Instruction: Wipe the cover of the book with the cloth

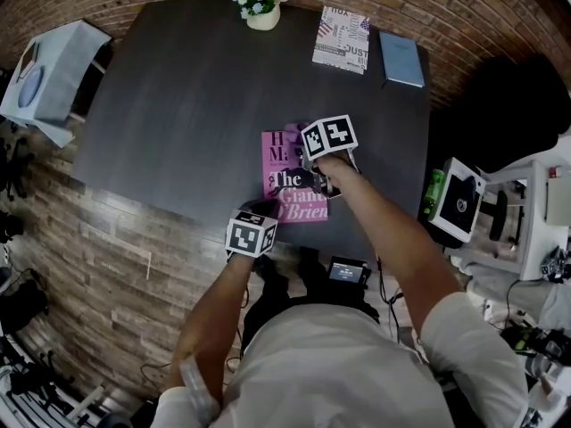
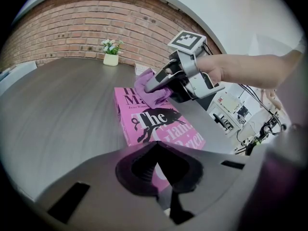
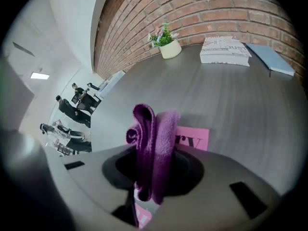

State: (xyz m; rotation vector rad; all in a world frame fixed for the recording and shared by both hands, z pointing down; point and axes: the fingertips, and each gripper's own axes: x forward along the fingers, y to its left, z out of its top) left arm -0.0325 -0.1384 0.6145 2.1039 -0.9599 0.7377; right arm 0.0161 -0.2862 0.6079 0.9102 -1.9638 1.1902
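Observation:
A pink book (image 1: 290, 205) with black lettering lies flat near the front edge of the dark table (image 1: 196, 105). My right gripper (image 1: 303, 156) is shut on a folded purple cloth (image 3: 153, 134), which bulges out between its jaws. It holds the cloth (image 2: 150, 89) down on the far part of the book's cover (image 2: 159, 129). A strip of that pink cover (image 3: 193, 138) shows just past the cloth. My left gripper (image 1: 260, 210) is shut with nothing in it, its tips (image 2: 155, 148) over the book's near left corner.
At the table's far edge stand a small potted plant (image 1: 261, 7), a patterned book (image 1: 342, 38) and a blue book (image 1: 401, 58). A white box (image 1: 53, 69) sits off the table's left side, and equipment (image 1: 459, 199) stands to the right. Several people stand in the far background (image 3: 72, 109).

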